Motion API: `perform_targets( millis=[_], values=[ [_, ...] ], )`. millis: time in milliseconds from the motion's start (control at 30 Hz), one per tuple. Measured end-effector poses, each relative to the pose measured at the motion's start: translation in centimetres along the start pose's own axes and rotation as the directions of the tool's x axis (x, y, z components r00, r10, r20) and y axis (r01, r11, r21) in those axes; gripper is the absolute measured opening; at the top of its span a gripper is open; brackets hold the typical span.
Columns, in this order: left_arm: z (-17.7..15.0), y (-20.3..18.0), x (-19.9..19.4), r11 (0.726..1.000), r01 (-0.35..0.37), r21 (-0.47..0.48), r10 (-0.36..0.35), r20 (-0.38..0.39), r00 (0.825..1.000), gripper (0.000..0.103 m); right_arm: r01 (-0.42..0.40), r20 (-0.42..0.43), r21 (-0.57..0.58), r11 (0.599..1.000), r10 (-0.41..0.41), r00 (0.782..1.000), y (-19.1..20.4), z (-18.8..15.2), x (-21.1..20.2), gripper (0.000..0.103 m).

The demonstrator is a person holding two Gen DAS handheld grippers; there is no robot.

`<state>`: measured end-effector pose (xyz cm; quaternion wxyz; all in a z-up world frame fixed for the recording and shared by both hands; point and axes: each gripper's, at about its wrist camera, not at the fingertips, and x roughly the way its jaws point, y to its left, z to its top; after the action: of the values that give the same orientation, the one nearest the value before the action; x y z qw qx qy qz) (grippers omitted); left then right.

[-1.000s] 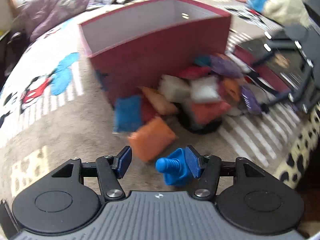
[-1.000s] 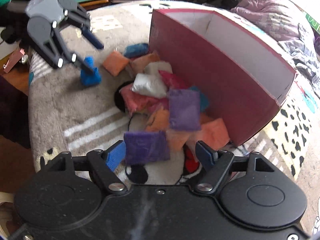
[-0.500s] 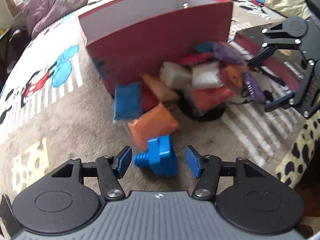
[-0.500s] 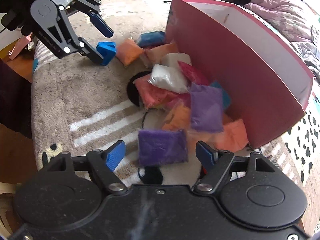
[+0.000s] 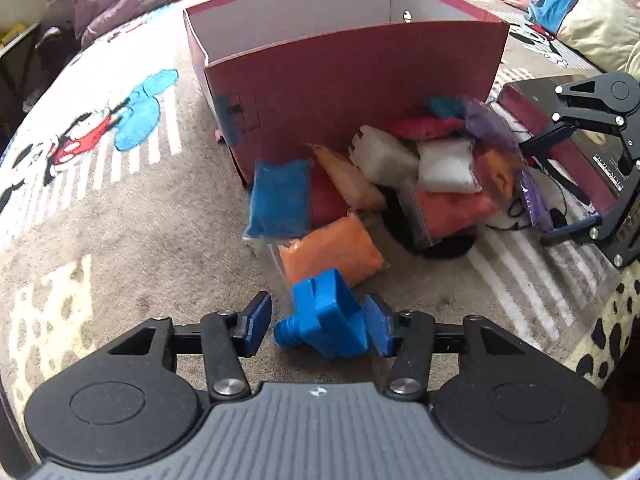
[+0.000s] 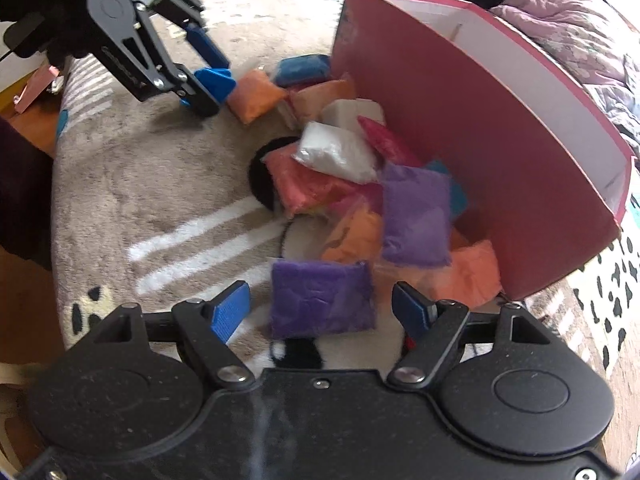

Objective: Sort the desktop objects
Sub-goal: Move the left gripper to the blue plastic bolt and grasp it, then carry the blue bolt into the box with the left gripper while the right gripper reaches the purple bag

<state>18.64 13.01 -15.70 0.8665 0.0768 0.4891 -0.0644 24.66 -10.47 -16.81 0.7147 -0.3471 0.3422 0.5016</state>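
So our left claw (image 5: 318, 324) is closing in on the blue plastic bolt piece (image 5: 326, 316). The right-hand pad already touches it, but the left-hand pad still sits a little off its threaded end, so it's not really gripped yet. The piece lies on the cartoon-print blanket (image 5: 120, 216), just in front of an orange pouch (image 5: 332, 250).

Our right claw (image 6: 322, 310) stands fairly wide around a dark purple pouch (image 6: 322, 300), with neither pad touching it.

The rest of the coloured pouches are heaped against the front wall of the red box (image 5: 360, 92). We can't see anything inside the box from either view.
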Motion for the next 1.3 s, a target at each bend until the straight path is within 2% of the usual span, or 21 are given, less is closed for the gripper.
perform_targets(
  millis=[233,300,433,500,567,833,900,1133,1300],
  values=[
    [0.6,0.0,-2.4,1.000,0.030,0.009,-0.030,0.065,0.997,0.039,0.012,0.008,-0.016,1.000,-0.012,1.000,-0.3,-0.1,0.3,0.077],
    [0.5,-0.1,-2.3,0.999,0.037,0.019,-0.038,0.052,0.998,0.039,0.001,-0.004,-0.029,1.000,-0.001,1.000,0.0,0.0,0.6,0.077],
    [-0.3,-0.7,-0.8,0.998,0.004,0.055,-0.004,-0.009,1.000,0.040,0.002,-0.010,-0.058,0.998,-0.002,1.000,0.6,0.0,1.0,0.077],
    [-0.7,-1.0,-0.1,0.997,-0.006,0.075,0.009,-0.037,0.999,0.050,-0.003,-0.006,-0.062,0.998,0.002,1.000,0.5,0.0,0.9,0.074],
    [-1.1,-1.2,0.3,0.996,-0.013,0.090,0.018,-0.054,0.998,0.054,-0.004,-0.004,-0.071,0.997,0.003,1.000,0.5,0.0,0.9,0.073],
    [-1.2,0.0,0.6,0.999,-0.003,0.041,0.005,-0.059,0.998,0.054,0.023,0.011,-0.146,0.989,-0.022,1.000,1.7,0.0,0.8,0.073],
    [-1.2,0.0,0.4,0.999,-0.009,0.053,0.012,-0.057,0.998,0.048,0.024,0.009,-0.163,0.986,-0.023,1.000,1.9,0.0,0.7,0.070],
    [-0.4,-1.0,-1.0,0.994,-0.012,0.109,0.015,-0.018,1.000,0.048,-0.009,0.002,-0.173,0.985,0.009,1.000,2.0,0.6,-0.1,0.056],
    [0.5,-1.9,-2.1,0.991,-0.021,0.129,0.018,0.024,1.000,0.048,-0.011,0.036,-0.152,0.988,0.016,0.999,1.7,0.9,-1.1,0.054]
  ],
)
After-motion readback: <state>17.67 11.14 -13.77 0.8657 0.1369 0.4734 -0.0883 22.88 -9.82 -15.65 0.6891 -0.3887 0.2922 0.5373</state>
